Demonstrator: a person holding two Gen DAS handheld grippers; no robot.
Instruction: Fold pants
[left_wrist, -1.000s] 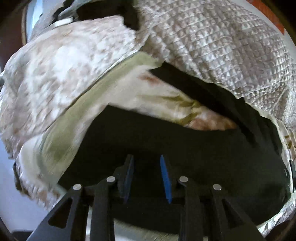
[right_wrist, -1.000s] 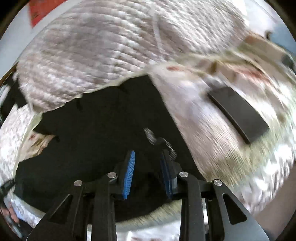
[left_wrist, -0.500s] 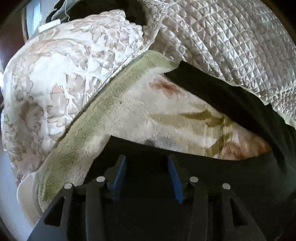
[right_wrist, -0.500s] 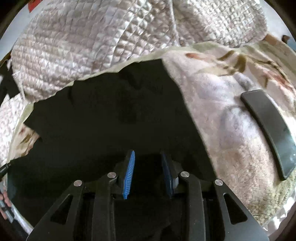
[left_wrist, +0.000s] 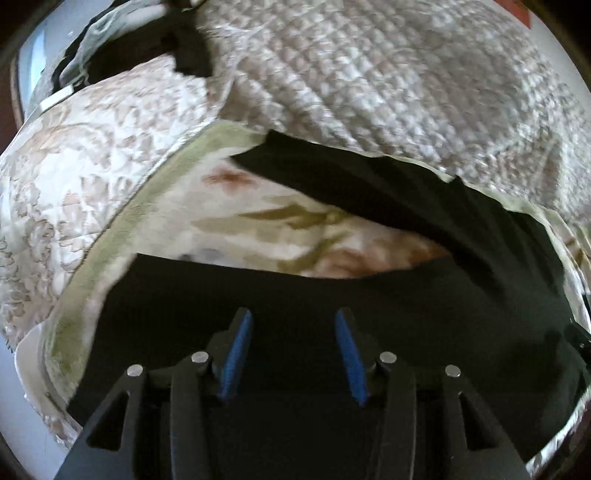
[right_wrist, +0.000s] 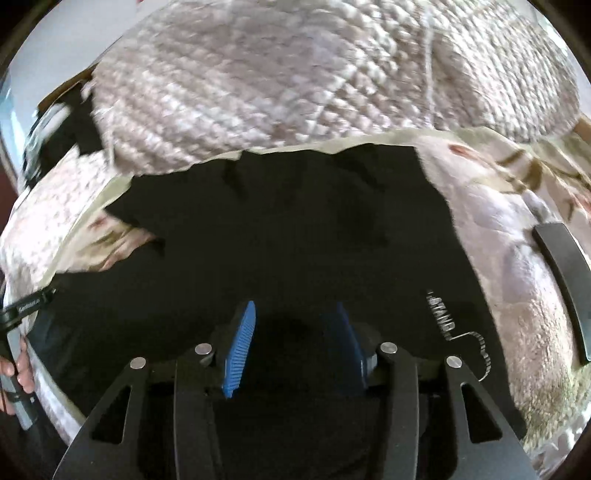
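- The quilted cover (left_wrist: 369, 74) is being seen heaped at the far side of the bed, with the floral blanket (left_wrist: 258, 221) spread below it.
- The black pants (right_wrist: 295, 240) are being shown lying flat on that blanket, with white lettering near the right edge.
- The left tongs (left_wrist: 293, 354) are being held angled down over the pants, blue pads apart, gripping nothing.
- The right tongs (right_wrist: 291, 347) are being opened above the dark cloth, nothing pinched.
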